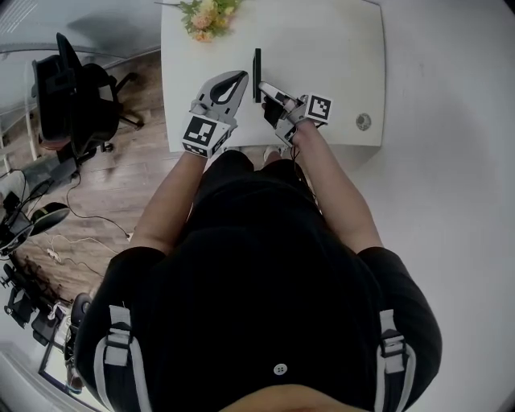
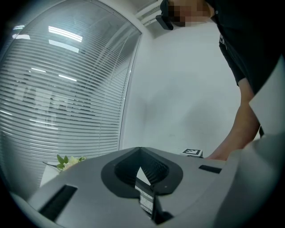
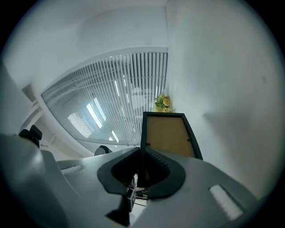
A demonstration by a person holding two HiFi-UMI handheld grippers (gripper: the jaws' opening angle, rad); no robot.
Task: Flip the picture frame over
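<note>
A black picture frame (image 1: 257,76) stands on its edge on the white table (image 1: 338,48), seen end-on as a thin dark bar. My right gripper (image 1: 264,88) is shut on its near end. In the right gripper view the frame (image 3: 169,136) rises between the pads, its brown backing facing right. My left gripper (image 1: 240,76) sits just left of the frame, with its jaws closed together at the tip and nothing between them. In the left gripper view the left gripper (image 2: 140,149) shows only wall and window blinds beyond it, not the frame.
A bunch of flowers (image 1: 208,16) lies at the table's far left edge. A round metal cap (image 1: 364,121) sits near the front right corner. A black office chair (image 1: 76,96) and cables are on the wooden floor to the left.
</note>
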